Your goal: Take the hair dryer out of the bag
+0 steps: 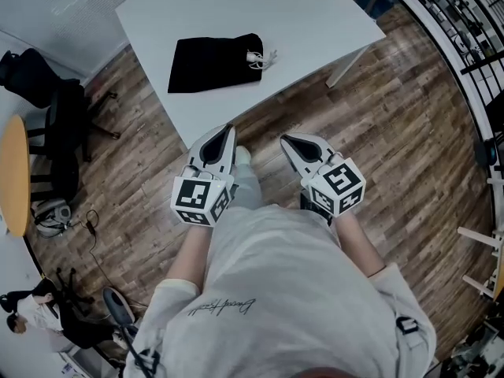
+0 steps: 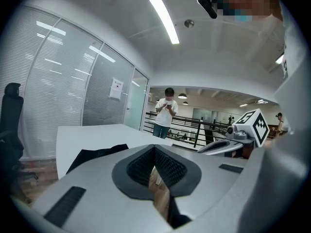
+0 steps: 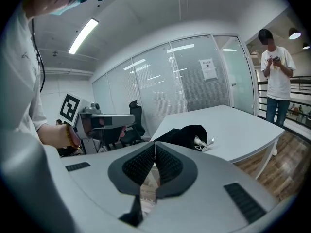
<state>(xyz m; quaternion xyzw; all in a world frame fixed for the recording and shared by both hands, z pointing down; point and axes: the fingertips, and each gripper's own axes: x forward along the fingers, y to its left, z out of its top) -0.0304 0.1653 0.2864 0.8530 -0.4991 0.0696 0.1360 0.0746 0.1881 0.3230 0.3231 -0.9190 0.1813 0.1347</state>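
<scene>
Bag (image 1: 214, 63): soft black cloth, white cord (image 1: 264, 57) at mouth, flat on white counter (image 1: 307, 22), head view. Left gripper view: left tongs (image 2: 154, 147), ribbed dark pads (image 2: 141, 167) pressed together, nothing between. Right gripper view: right tongs (image 3: 154, 143) likewise closed, empty.

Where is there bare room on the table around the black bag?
The white table is bare right of the black bag, past its white drawstring, and behind it. Tight only where the bag's closed end nears the table's left edge.
</scene>
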